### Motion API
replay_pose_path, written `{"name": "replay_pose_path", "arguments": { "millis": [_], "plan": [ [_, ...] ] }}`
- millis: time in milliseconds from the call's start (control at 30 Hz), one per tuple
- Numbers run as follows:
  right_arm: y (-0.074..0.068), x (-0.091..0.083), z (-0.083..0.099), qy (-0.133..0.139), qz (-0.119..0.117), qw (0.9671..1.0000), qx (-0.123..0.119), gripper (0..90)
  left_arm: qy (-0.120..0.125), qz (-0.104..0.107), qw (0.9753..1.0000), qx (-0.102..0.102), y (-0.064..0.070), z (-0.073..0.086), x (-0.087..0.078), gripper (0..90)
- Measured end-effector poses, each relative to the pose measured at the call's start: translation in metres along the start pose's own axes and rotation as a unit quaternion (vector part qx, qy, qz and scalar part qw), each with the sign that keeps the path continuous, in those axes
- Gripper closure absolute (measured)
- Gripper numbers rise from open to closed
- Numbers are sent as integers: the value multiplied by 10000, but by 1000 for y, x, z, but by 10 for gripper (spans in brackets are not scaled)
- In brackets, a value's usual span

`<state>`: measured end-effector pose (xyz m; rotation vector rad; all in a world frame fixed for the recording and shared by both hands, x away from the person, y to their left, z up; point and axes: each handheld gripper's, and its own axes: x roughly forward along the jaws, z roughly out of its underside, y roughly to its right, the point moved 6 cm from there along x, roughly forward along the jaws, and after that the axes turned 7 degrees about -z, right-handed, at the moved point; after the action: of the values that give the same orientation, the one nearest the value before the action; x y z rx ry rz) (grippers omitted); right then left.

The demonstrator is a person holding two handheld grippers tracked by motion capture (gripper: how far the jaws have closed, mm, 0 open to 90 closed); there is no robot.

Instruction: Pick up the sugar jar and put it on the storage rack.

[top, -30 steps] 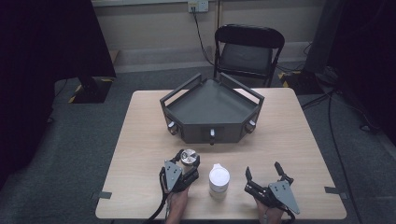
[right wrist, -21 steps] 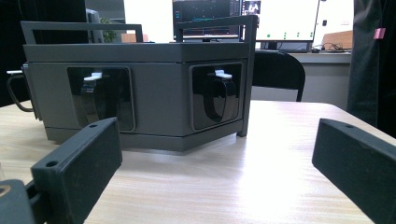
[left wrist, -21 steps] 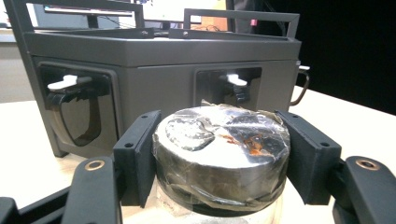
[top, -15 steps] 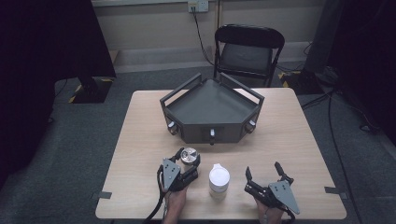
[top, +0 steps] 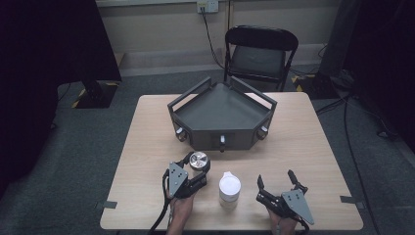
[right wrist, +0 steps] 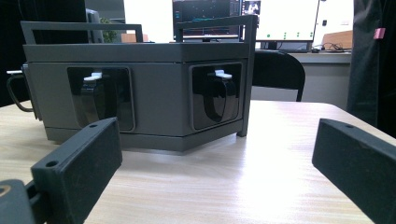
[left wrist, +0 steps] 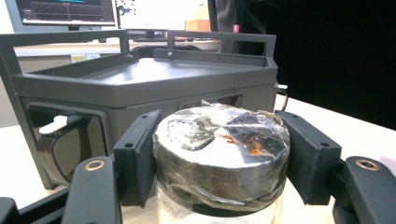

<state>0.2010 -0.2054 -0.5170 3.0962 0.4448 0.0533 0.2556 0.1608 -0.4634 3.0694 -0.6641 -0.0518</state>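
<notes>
- Your left gripper sits at the near-left of the surface, fingers clamped on both sides of the foil-wrapped lid of a glass jar.
- In the left gripper view the jar body is cut off below the frame; only a sliver of clear glass shows under the foil. I can't make out any contents.
- Orange-brown smear on the foil top; can't tell what it is. No label readable on it.
- The jar stands just in front of the dark grey tray unit, near its front-left corner, still on the surface.
- Your right gripper is at the near-right, fingers spread wide with nothing between them, pointed at the tray unit.
- A white bottle stands between the two grippers, touching neither.
- Tray unit side recesses hold dark latches with white tabs; detail inside is too dark to read.
- Monitors behind it show graphs; the text is too small to read.
- Black folding chair beyond the far edge, its legs partly hidden by the surface.
</notes>
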Motion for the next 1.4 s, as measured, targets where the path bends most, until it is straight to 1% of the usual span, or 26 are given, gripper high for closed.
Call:
{"name": "replay_pose_path", "arguments": {
  "millis": [67,167,233,333,400,533,600,633,700,800,967,1067,1167,1267,1400],
  "plan": [
    [0,0,0,0,-1,10000,-1,4,31,55,10000,46,-2,-4,1,349],
    [0,0,0,0,0,10000,0,4,42,82,9999,47,-3,-9,2,349],
    [0,0,0,0,0,10000,0,4,35,145,9999,46,-5,-15,2,349],
    [0,0,0,0,-1,10000,-2,4,70,134,9998,113,-4,-22,4,349],
    [0,0,0,1,-2,10000,0,4,87,146,9998,85,-6,-26,6,349],
    [0,0,0,0,-3,10000,-1,4,122,202,9997,115,-9,-33,9,349],
    [0,0,0,1,-3,10000,-2,4,151,212,9997,33,-10,-35,10,349],
    [0,0,0,0,-3,10000,0,4,153,228,9996,35,-11,-37,11,350],
    [0,0,0,0,-1,10000,0,4,161,204,9996,101,-10,-40,12,349],
    [0,0,0,1,-2,10000,-1,4,192,240,9995,98,-10,-46,14,349],
    [0,0,0,0,-2,10000,-2,4,203,205,9994,216,-9,-56,20,350],
    [0,0,0,0,-3,10000,-1,4,196,176,9996,135,-9,-60,23,349],
    [0,0,0,0,-2,10000,-1,4,207,169,9995,163,-9,-65,26,349],
    [0,0,0,-1,-3,10000,2,4,214,186,9995,109,-10,-71,30,349],
    [0,0,0,0,-4,10000,-3,4,225,154,9994,201,-6,-80,35,350]
  ]
}}
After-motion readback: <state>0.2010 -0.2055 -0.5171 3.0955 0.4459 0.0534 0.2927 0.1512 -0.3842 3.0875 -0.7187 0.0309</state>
